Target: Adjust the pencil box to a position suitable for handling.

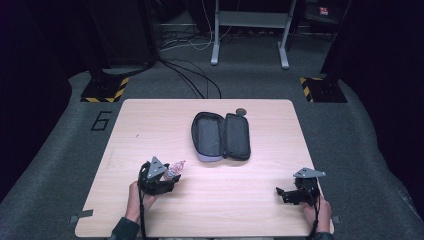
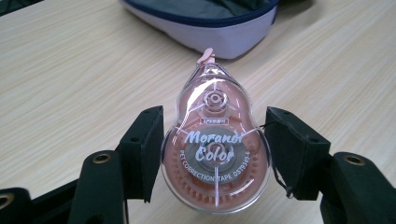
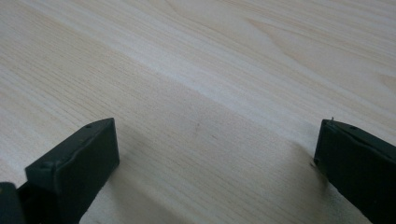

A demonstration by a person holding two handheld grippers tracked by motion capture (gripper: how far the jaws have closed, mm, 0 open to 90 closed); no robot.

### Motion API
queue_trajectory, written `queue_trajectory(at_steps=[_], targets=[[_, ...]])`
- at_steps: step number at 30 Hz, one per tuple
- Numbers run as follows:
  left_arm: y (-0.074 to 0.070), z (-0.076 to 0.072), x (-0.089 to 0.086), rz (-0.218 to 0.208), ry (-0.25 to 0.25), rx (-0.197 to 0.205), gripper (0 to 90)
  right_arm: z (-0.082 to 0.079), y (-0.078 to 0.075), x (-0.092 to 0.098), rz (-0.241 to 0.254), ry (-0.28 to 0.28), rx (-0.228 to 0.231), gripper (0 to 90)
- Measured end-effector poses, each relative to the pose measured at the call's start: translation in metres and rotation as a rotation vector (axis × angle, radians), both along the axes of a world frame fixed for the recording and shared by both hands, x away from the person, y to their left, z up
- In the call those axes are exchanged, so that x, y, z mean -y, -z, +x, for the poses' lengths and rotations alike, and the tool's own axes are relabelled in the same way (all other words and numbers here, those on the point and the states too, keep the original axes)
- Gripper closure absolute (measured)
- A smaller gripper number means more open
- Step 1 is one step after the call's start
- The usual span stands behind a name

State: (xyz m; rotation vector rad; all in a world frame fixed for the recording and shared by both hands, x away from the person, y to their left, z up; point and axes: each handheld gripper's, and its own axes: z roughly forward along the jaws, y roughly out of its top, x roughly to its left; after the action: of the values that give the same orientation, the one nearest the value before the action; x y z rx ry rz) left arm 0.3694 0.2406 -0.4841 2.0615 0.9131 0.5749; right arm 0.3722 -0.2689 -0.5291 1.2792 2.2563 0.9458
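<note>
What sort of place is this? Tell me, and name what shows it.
Probably a lab or recording studio, not a home: one bare wooden table on grey carpet, black curtains around it, hazard-striped stand bases, loose cables on the floor and a "6" marked beside the table.

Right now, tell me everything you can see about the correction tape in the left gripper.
The correction tape is a teardrop-shaped dispenser with a clear plastic shell over a salmon-pink inside. A toothed pink wheel fills its round end, a smaller hub sits nearer the narrow end, and a pink tip sticks out there. White lettering on the shell reads Morandi Color. It lies flat between the jaws of the left gripper, whose pads press its two sides, and its tip points toward the open pencil case.
</note>
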Motion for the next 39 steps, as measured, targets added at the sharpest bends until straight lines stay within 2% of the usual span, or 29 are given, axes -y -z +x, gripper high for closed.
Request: queue_trajectory(at_steps=[5,12,14,25,27,29,30,31,33,38,39], targets=[[0.003,-0.001,-0.016,-0.006,-0.048,-0.011,39.5,0.0,0.0,0.0,0.0,0.0,0.0,0.0],[0.007,0.0,-0.046,-0.009,-0.15,-0.006,39.5,0.0,0.0,0.0,0.0,0.001,0.0,0.0],[0.009,0.002,-0.053,-0.017,-0.183,-0.013,39.5,0.0,0.0,0.0,0.0,0.0,0.0,0.0],[0.032,0.011,-0.084,0.006,-0.324,-0.07,39.5,0.0,0.0,0.0,0.0,0.001,0.0,0.0],[0.034,0.013,-0.088,0.013,-0.335,-0.085,39.5,0.0,0.0,0.0,0.0,0.0,0.0,0.0],[0.038,0.014,-0.09,0.023,-0.347,-0.076,39.5,0.0,0.0,0.0,0.0,0.001,0.0,0.0],[0.037,0.014,-0.091,0.02,-0.348,-0.099,39.4,0.0,0.0,0.0,0.0,0.001,0.0,0.0],[0.038,0.015,-0.092,0.029,-0.343,-0.099,39.4,0.0,0.0,0.0,0.0,0.001,0.0,0.0],[0.041,0.016,-0.093,0.012,-0.357,-0.089,39.3,0.0,0.0,0.0,0.001,0.0,0.0,0.0],[0.041,0.017,-0.095,-0.01,-0.358,-0.115,38.2,0.0,0.0,0.0,0.0,0.001,0.0,0.0],[0.04,0.017,-0.096,0.0,-0.354,-0.128,34.2,0.0,0.0,0.0,0.0,0.001,0.0,0.0]])
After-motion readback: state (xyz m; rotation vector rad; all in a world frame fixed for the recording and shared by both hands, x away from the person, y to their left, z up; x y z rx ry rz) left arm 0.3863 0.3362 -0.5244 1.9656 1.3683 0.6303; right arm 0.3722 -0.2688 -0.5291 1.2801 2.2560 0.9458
